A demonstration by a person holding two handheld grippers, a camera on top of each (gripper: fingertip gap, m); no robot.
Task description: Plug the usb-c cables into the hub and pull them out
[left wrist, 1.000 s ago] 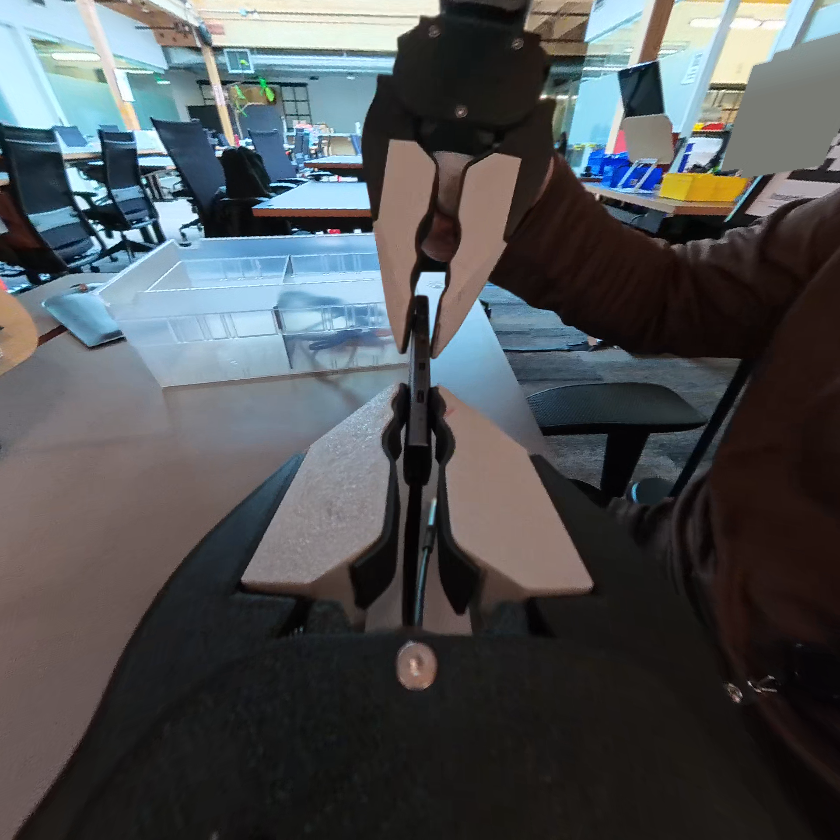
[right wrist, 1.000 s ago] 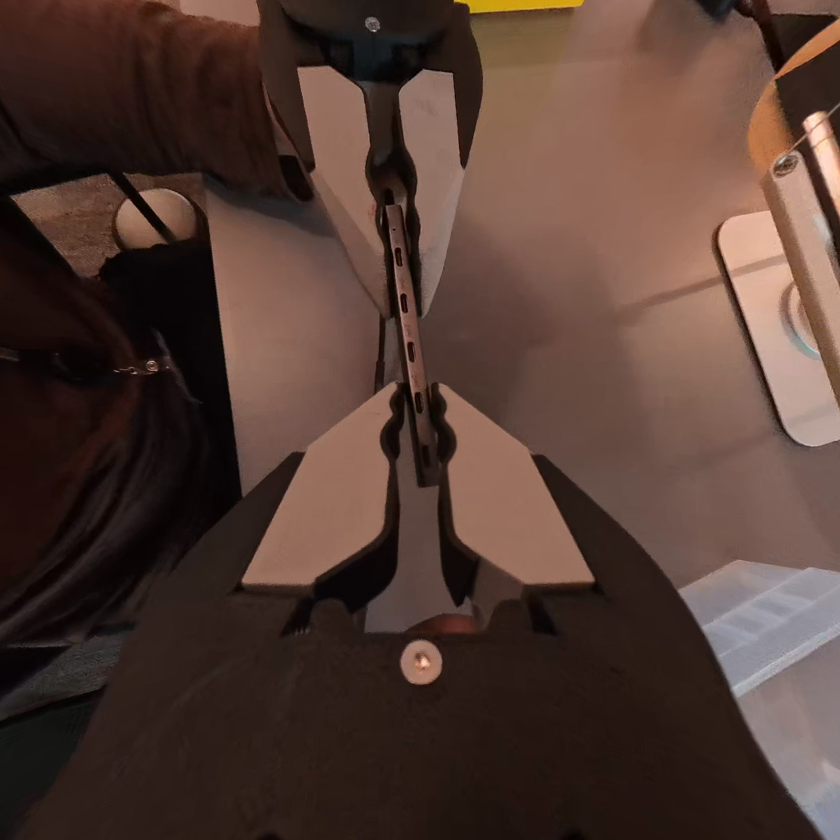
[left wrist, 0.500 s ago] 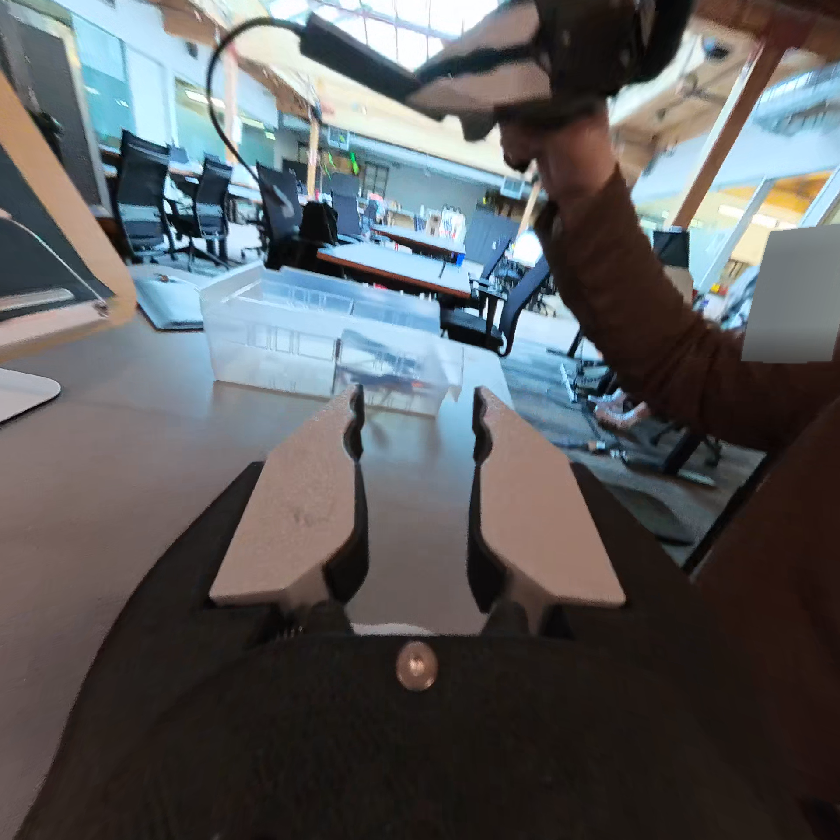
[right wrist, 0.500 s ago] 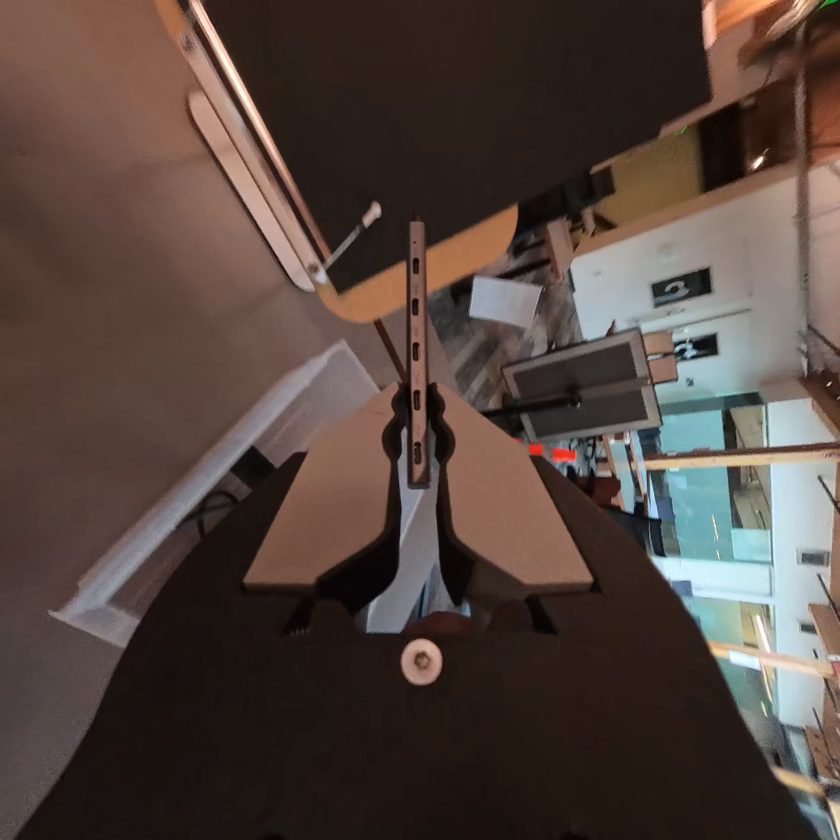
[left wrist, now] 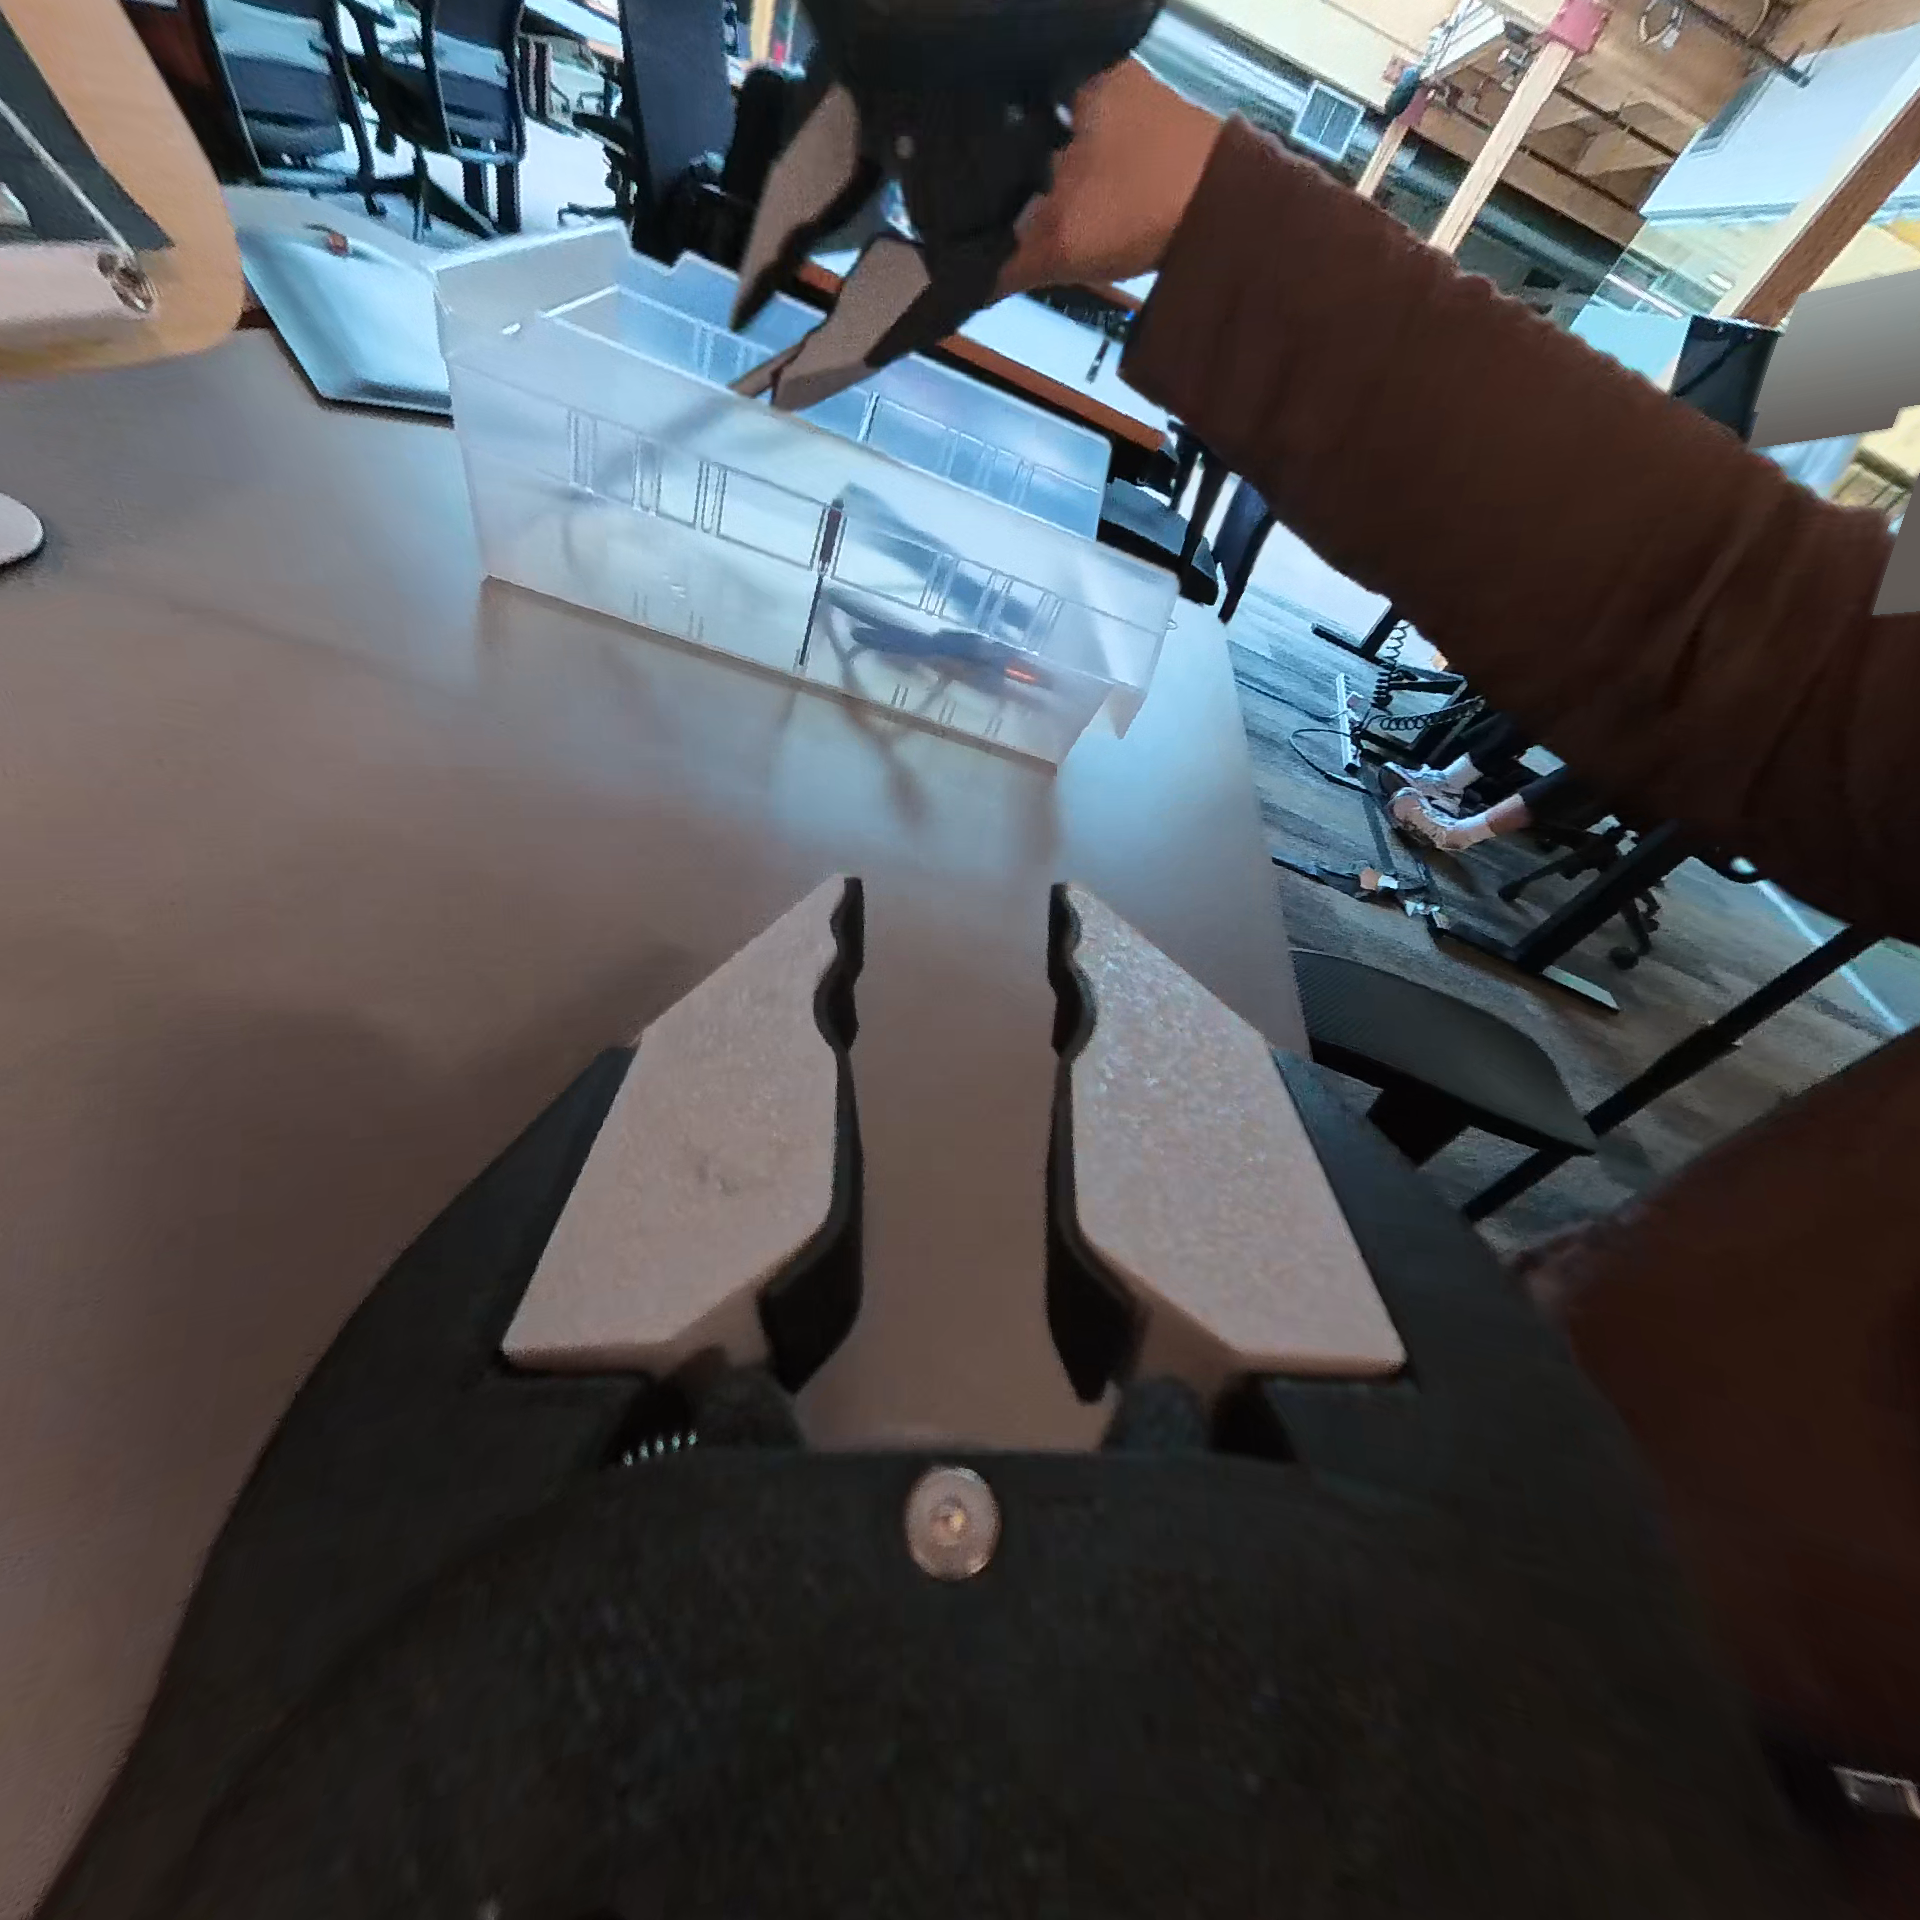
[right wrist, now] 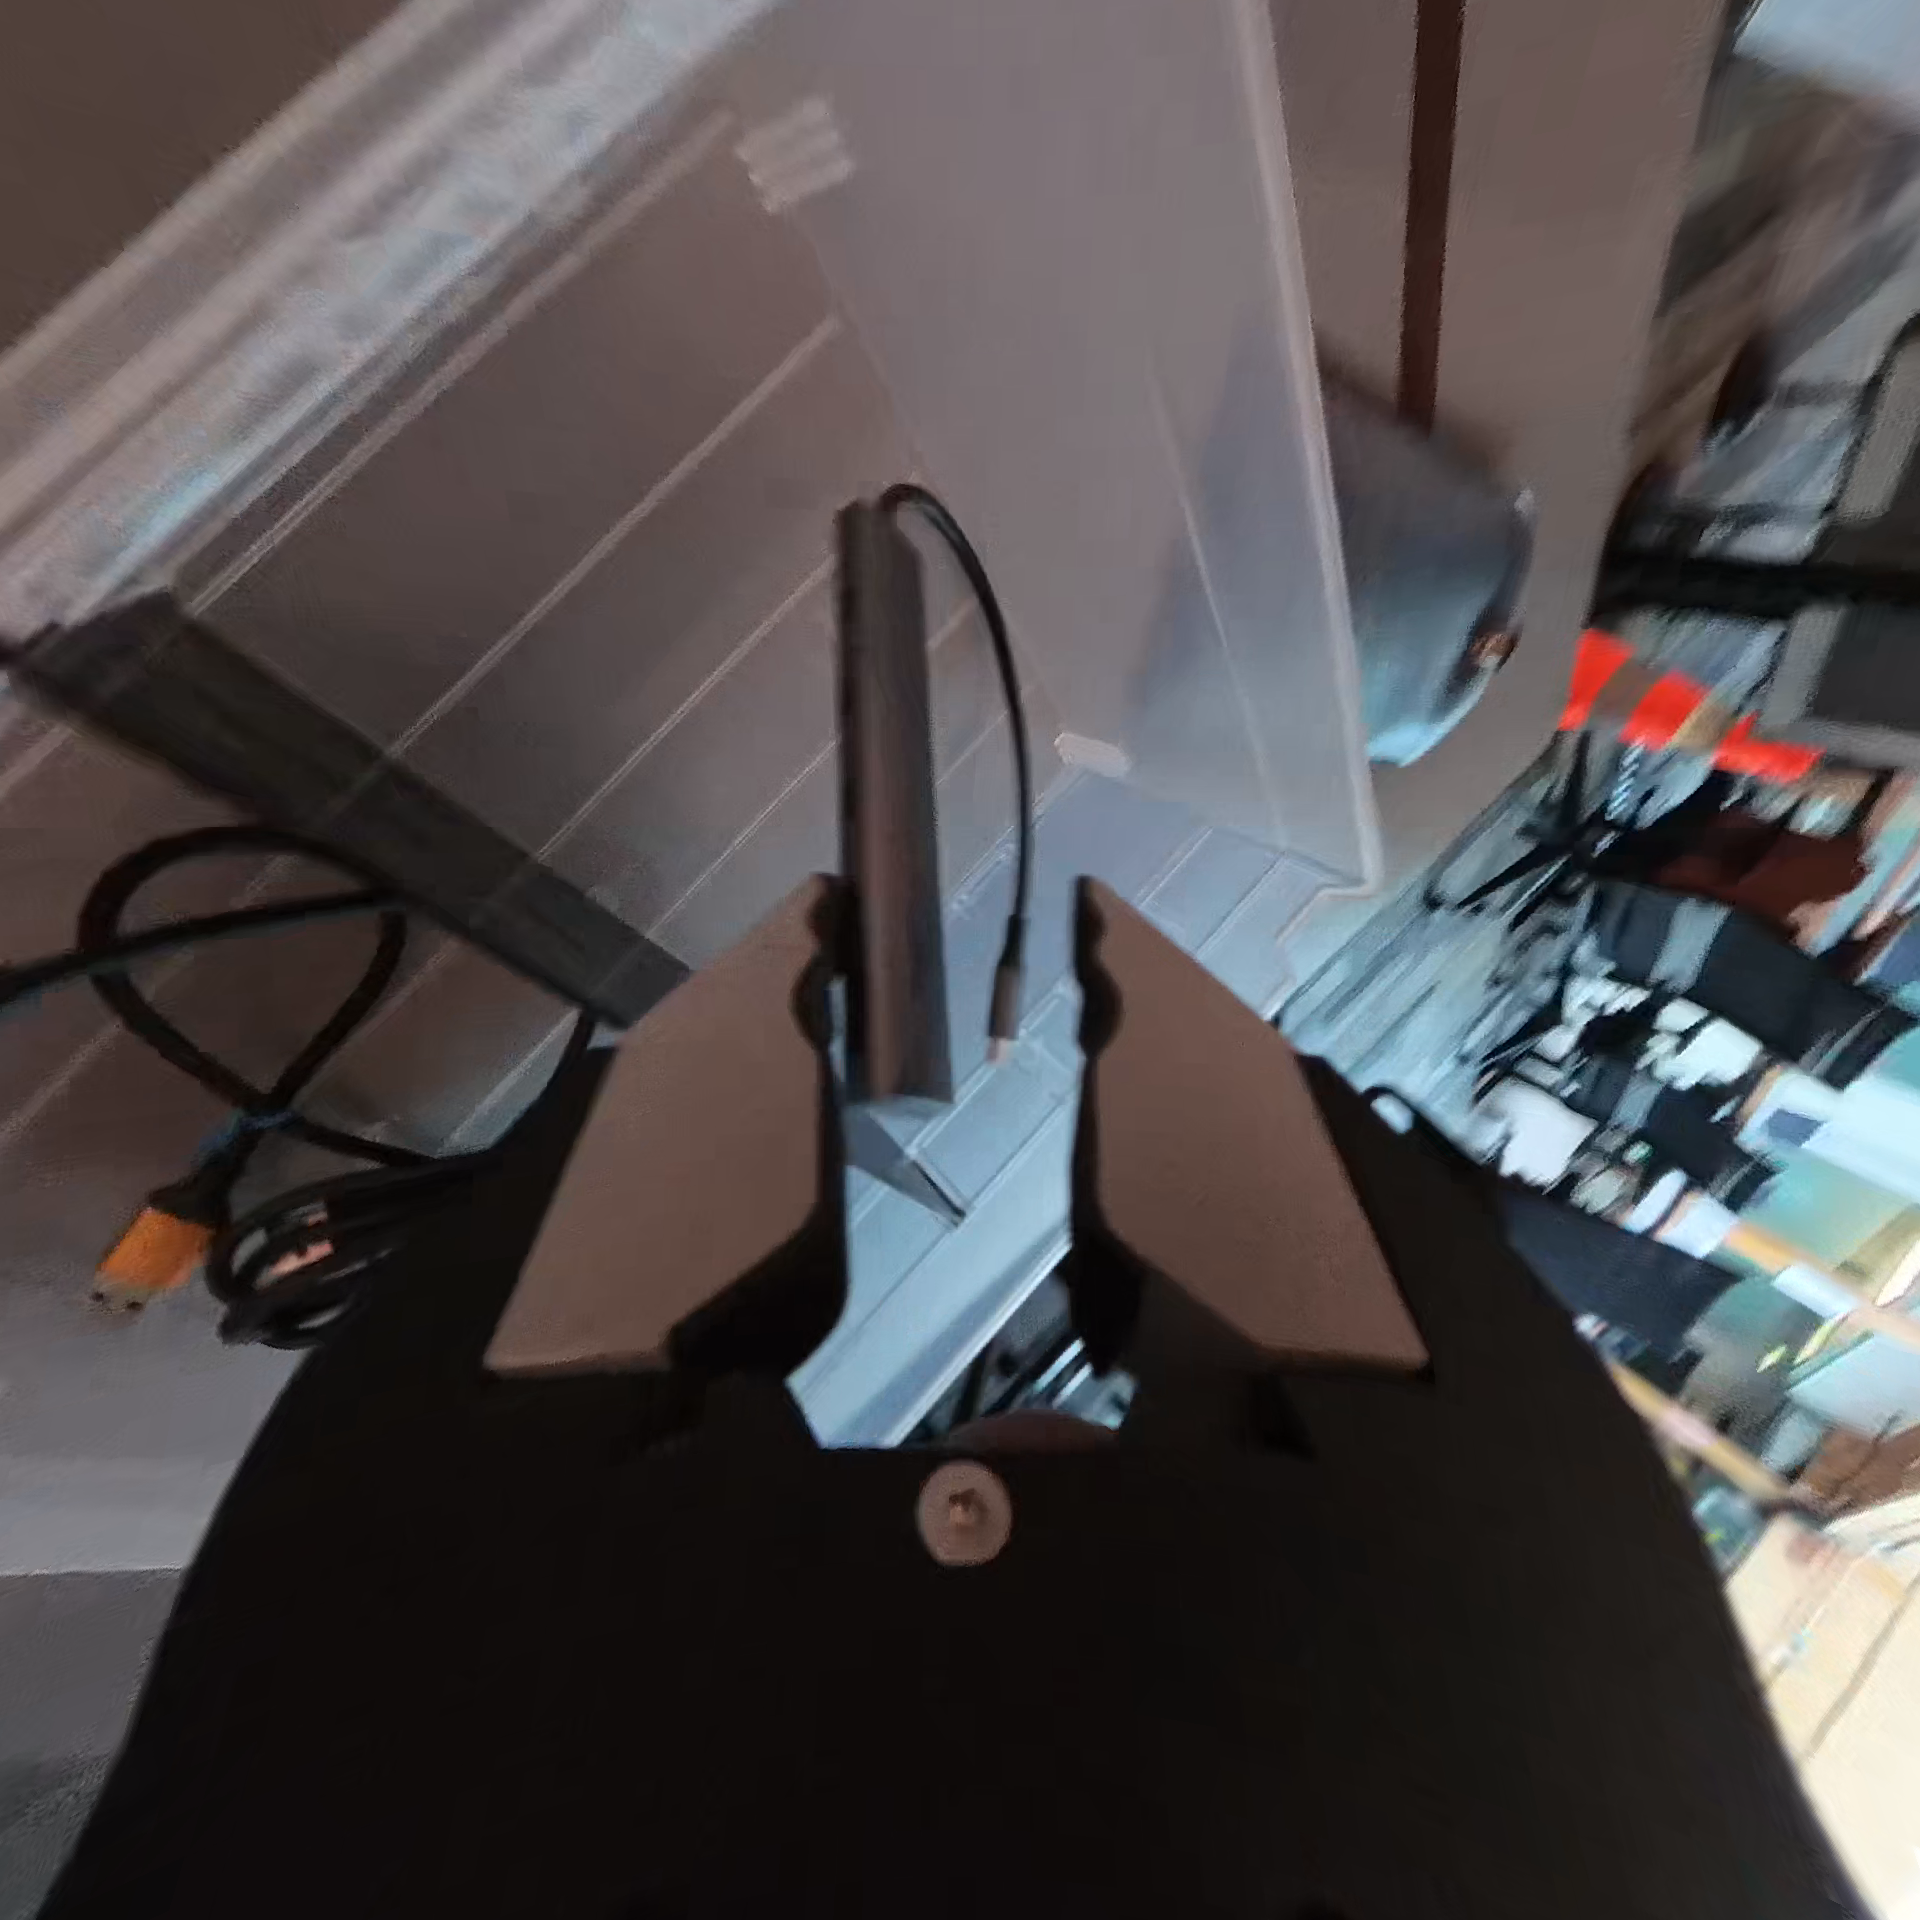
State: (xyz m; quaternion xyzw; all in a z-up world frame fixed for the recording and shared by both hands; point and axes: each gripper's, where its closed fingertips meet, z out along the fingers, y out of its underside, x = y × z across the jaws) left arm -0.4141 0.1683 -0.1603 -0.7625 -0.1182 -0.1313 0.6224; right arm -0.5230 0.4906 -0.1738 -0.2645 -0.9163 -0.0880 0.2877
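— Status of the right gripper [right wrist: 956, 935]?

— Fingers spread apart. The grey hub [right wrist: 894, 821] stands between them, close to the left finger [right wrist: 686, 1132]; contact cannot be confirmed. The hub's short black lead [right wrist: 1003, 665] loops to the right, its plug hanging free.

— Surroundings?

— A clear plastic bin [right wrist: 1039, 343] lies beyond. At left, a coiled black cable [right wrist: 249, 997] with an orange connector [right wrist: 156, 1242]. The picture is blurred.

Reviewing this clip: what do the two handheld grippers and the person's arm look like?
Both grippers, left gripper and right gripper, have textured black bodies, a silver screw at the centre, and two flat wedge-shaped pale fingers with black notched inner pads. A small spring shows on the left. The person wears a brown long sleeve.
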